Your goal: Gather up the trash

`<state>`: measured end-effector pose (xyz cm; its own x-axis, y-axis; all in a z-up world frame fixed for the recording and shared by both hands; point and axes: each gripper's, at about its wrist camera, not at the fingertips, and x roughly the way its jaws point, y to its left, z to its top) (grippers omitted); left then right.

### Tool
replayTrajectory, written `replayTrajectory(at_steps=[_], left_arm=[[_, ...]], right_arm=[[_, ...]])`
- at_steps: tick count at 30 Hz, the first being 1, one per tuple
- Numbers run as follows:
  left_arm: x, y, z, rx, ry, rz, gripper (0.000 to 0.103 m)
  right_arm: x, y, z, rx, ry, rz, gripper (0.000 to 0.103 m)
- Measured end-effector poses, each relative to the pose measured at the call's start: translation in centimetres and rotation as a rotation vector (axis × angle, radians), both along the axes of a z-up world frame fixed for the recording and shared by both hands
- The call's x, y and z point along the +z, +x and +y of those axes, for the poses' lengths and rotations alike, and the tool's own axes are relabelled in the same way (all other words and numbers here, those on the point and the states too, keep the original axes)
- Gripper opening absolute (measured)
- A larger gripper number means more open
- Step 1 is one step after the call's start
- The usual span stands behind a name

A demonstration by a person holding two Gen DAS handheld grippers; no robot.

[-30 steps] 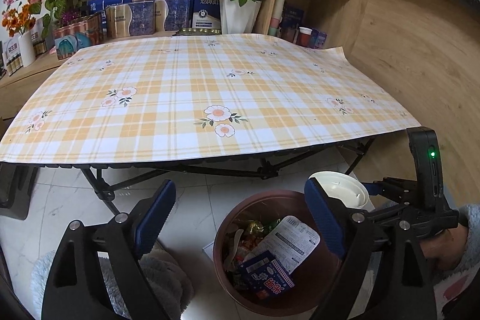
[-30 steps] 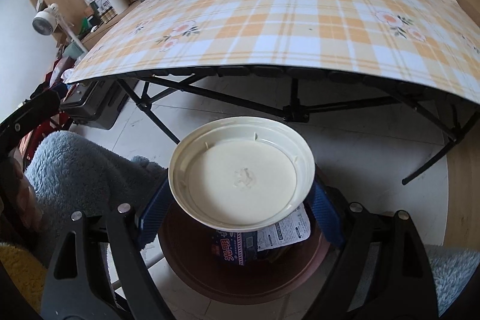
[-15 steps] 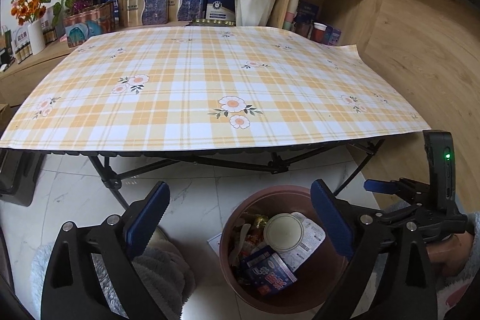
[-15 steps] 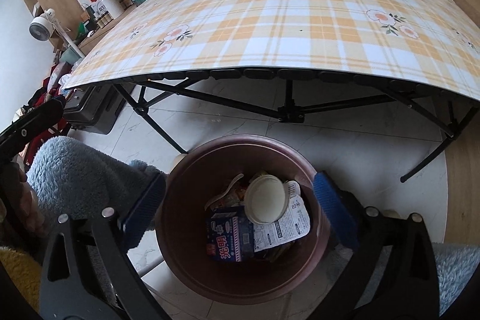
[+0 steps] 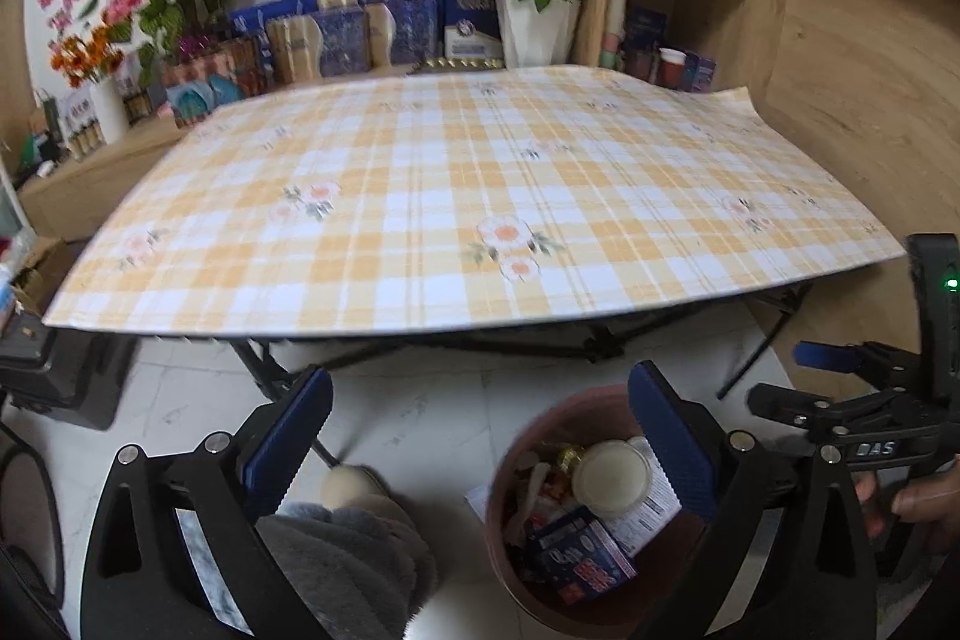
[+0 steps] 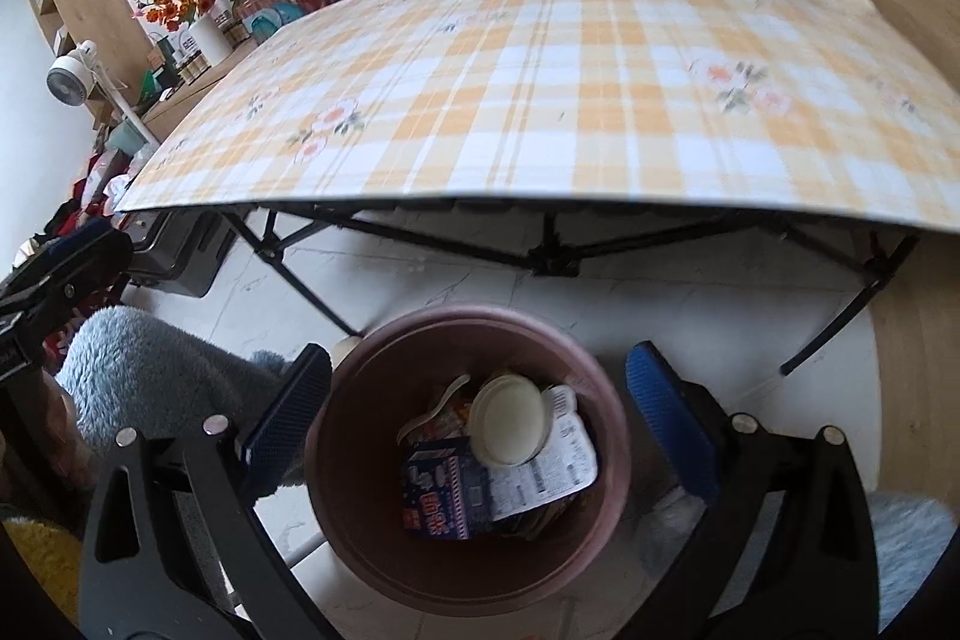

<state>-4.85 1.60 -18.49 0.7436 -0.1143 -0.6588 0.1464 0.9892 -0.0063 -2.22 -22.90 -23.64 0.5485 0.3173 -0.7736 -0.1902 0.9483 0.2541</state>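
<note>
Dropped from the right tongs (image 6: 477, 421), whose jaws have just been opening, the lid (image 6: 510, 421) lies in the bin (image 6: 384, 538), lower centre. Left tongs (image 5: 480, 436) gape empty. Lowering either could knock the bin over.

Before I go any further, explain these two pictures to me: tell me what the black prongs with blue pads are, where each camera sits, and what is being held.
There is no robot here. A person holds a hand-operated clamp in each hand, and each carries a wide-angle camera looking along its two fingers.

One picture comes from the left gripper, the other from the right gripper. The blue pads are their fingertips.

Both stand open and hold nothing; their jaws have just been opening. Below them on the floor is a brown bin with trash inside: a round cream lid, a printed white wrapper and a blue packet.

Beyond is a folding table under a checked cloth, with nothing visible on it.
</note>
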Motion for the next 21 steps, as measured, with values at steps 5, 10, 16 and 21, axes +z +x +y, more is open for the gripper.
replayTrajectory(at_steps=[5,10,16,21], left_arm=[[4.6,0.9,-0.4,0.034,0.041,-0.113,0.097],[11.3,1.4,-0.9,0.029,0.026,-0.249,0.097],[17.9,1.2,-1.6,0.068,0.048,-0.348,0.097],[20.8,0.5,-1.8,0.073,0.041,-0.37,0.097]], right_arm=[[5.4,1.0,-1.5,-0.046,-0.011,-0.076,0.097],[13.7,1.5,-2.6,-0.059,-0.058,-0.239,0.097],[21.2,1.5,-3.6,-0.083,-0.054,-0.358,0.097],[24.1,0.9,-3.9,-0.084,-0.056,-0.412,0.097]])
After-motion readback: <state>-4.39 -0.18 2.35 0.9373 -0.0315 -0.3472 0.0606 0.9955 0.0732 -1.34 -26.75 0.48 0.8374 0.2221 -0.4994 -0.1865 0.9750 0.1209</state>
